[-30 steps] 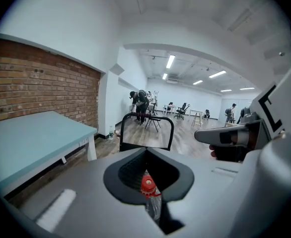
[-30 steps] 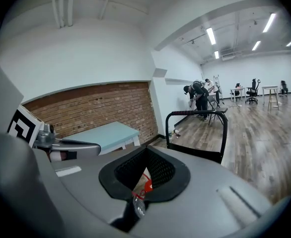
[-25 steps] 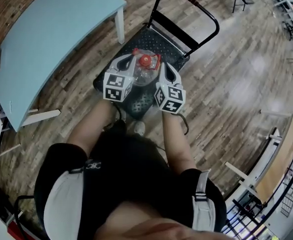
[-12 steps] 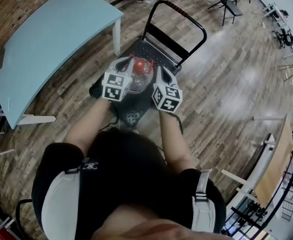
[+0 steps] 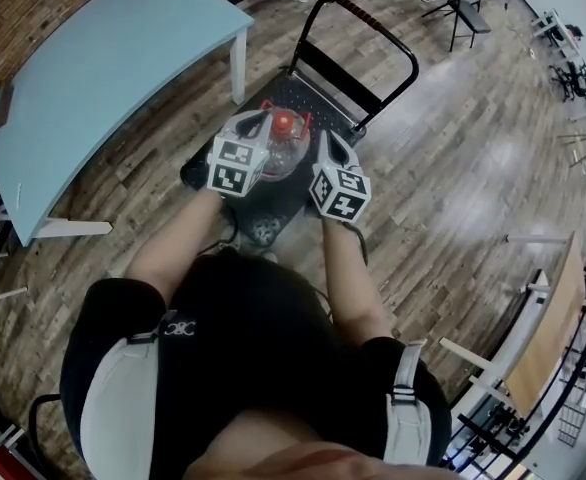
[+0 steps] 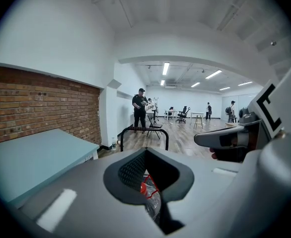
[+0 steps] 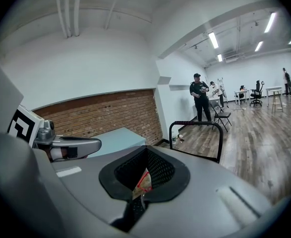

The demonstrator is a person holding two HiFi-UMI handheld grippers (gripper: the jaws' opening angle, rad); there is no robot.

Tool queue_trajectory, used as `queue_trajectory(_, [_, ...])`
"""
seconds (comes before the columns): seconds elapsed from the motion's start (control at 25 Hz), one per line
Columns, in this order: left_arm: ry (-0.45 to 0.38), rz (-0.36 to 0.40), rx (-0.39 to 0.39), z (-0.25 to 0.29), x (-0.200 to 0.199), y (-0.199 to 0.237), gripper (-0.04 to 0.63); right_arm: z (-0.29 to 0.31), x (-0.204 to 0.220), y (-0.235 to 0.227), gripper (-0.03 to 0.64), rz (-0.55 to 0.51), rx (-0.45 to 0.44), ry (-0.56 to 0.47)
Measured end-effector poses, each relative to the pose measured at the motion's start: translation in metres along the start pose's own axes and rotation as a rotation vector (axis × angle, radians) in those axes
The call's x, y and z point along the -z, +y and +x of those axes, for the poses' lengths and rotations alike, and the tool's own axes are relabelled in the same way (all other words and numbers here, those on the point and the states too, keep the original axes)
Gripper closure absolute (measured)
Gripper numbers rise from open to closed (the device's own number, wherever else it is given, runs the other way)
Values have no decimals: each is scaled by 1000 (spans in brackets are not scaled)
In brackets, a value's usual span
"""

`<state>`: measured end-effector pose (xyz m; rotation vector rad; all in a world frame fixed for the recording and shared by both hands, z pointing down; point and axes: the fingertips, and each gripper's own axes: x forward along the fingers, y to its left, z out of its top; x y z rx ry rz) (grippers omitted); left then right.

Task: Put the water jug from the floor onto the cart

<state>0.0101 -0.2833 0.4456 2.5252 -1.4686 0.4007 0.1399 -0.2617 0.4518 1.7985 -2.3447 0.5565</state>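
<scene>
Both claws are closed tight on one load. The left gripper [image 5: 258,126] and the right gripper [image 5: 320,140] come in from opposite sides, and each gripper view shows jaws pressed together with a thin red carrying handle [image 6: 146,186] pinched in the notch between them. In the right gripper view the same red strip [image 7: 142,181] lies against the black ribbed pads.

The handle belongs to a clear plastic water jug [image 5: 285,143], which hangs between the two grippers. It stands upright, its long axis vertical, with the round red cap [image 5: 286,121] pointing straight up at the head camera.

The jug is over the middle of the black flat platform [image 5: 273,208] of a hand cart, about as far from the near edge as from the far one. From overhead it cannot be told whether its base touches the platform.

A black tubular push handle [image 5: 373,28] rises from the platform's far edge.

A light blue table [image 5: 103,68] stands to the left on the wooden plank floor [image 5: 453,168], close to a brick wall [image 5: 13,8]. In the left gripper view, a person in dark clothes [image 6: 139,110] stands well beyond the cart.
</scene>
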Motion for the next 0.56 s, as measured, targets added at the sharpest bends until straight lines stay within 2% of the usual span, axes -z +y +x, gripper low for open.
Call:
queue_trajectory(0.28, [28,-59,12,4,12,7,595,3,0,4,606,-11,8,-6])
queue_trajectory(0.56, [48,-69,-11,1,21,16,595,3,7,7,604,-40,3,5])
